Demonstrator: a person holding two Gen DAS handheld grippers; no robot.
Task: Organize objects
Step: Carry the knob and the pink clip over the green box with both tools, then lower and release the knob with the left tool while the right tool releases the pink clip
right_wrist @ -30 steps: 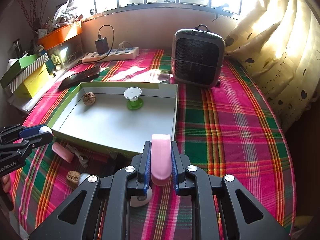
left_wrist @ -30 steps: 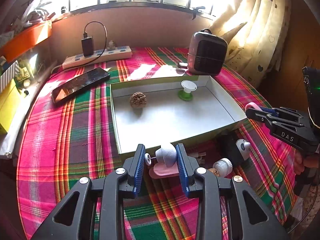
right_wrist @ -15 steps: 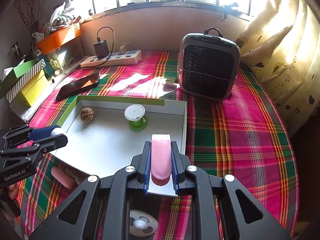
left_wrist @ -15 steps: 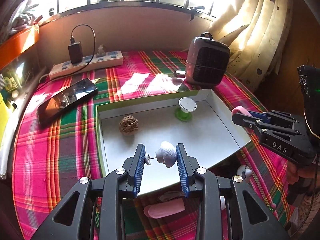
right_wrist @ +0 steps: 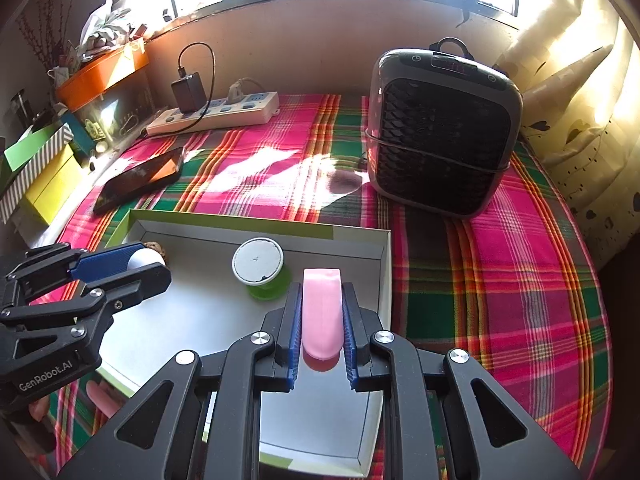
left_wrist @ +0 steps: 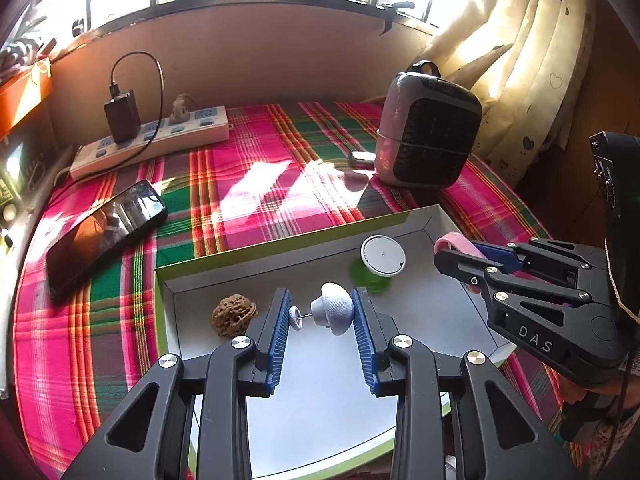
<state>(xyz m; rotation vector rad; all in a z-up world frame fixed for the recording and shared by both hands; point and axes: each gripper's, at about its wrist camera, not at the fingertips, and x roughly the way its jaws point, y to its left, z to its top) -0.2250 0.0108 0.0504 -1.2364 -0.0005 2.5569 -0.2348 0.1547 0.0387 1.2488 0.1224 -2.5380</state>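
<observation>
A shallow white box with green edges (left_wrist: 280, 245) (right_wrist: 384, 264) lies on the plaid cloth. Inside it stand a green spool with a white top (left_wrist: 380, 262) (right_wrist: 260, 266) and a brown walnut (left_wrist: 233, 315). My left gripper (left_wrist: 322, 314) is shut on a small grey mushroom-shaped knob (left_wrist: 334, 312) and hangs over the box's near half. My right gripper (right_wrist: 322, 316) is shut on a flat pink piece (right_wrist: 322, 312) above the box's right side. That pink piece (left_wrist: 452, 242) and right gripper also show at the right of the left wrist view.
A black heater (right_wrist: 440, 136) stands behind the box at the right. A phone (left_wrist: 104, 232) and a power strip with a charger (left_wrist: 152, 140) lie at the back left. Boxes and an orange tray (right_wrist: 100, 72) line the left ledge. Another pink piece (right_wrist: 100, 398) lies on the cloth in front of the box.
Both grippers have moved forward from the loose items on the cloth to above the box, each still holding its object. The box and heater now look nearer.
</observation>
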